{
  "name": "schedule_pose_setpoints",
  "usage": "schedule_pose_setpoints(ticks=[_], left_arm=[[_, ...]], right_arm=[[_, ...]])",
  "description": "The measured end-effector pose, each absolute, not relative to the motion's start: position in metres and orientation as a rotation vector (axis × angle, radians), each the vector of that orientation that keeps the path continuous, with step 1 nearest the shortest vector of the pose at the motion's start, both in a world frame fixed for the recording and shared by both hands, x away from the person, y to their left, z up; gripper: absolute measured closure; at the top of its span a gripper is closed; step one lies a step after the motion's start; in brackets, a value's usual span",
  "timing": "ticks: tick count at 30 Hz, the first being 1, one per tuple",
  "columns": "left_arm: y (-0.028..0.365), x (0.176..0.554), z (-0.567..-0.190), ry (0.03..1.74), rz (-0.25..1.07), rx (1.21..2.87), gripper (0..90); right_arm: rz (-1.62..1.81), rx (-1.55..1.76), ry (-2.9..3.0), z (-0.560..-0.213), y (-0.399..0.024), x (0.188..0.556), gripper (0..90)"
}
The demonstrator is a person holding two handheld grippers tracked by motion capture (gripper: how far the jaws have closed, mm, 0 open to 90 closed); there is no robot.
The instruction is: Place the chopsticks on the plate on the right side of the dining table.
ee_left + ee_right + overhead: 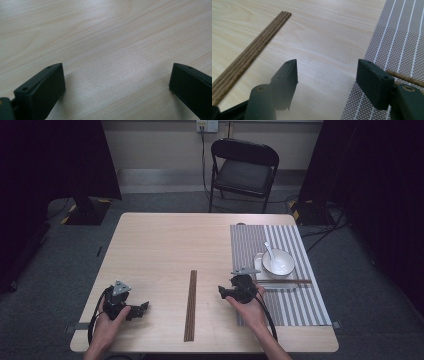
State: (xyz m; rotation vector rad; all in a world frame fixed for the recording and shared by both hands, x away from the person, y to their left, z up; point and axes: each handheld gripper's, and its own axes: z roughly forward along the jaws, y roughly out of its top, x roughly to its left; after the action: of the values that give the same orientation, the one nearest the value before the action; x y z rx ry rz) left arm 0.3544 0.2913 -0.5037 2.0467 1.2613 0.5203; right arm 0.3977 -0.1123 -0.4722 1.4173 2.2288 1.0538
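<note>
Seen from above, the wooden table is the landmark. At its near edge the left gripper rests low, jaws released and wide apart, nothing btwn them. Right of it, mid-table, the right gripper hovers at the placemat's near-left edge, jaws spread, gripping nothing.

Btwn the two grippers lies a bundle of chopsticks, lengthwise toward the far edge. Likely step: fetch from the bundle. To do it well, approx: come down square over the sticks, jaws straddling across them, close near the middle so they lift level.

Counts: 1 bundle, approx 3–4 sticks in the right gripper view; 1 placemat; 1 bowl w/ 1 spoon; 1 more chopstick by the bowl.
</note>
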Motion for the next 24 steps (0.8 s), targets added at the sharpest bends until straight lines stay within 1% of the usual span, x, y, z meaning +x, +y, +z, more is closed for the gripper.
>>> schedule_pose_setpoints(ticks=[5, 9, 17, 22, 24], left_arm=[[0.291, 0.354, -0.504, 1.261, 0.520, 2.047, 0.0], [0.291, 0.354, -0.504, 1.261, 0.520, 2.047, 0.0], [0.292, 0.355, -0.503, 1.256, 0.522, 2.057, 0.0], [0.291, 0.354, -0.504, 1.261, 0.520, 2.047, 0.0], [0.292, 0.355, -0.503, 1.255, 0.521, 2.060, 0.0]], right_arm=[[1.065, 1.447, 2.193, -0.460, -0.129, 0.394, 38.1], [1.054, 1.476, 2.175, -0.457, -0.150, 0.389, 40.1], [1.007, 1.556, 2.081, -0.455, -0.195, 0.382, 39.7], [0.999, 1.542, 2.052, -0.450, -0.213, 0.380, 46.1], [0.984, 1.543, 2.051, -0.450, -0.217, 0.380, 47.3]])
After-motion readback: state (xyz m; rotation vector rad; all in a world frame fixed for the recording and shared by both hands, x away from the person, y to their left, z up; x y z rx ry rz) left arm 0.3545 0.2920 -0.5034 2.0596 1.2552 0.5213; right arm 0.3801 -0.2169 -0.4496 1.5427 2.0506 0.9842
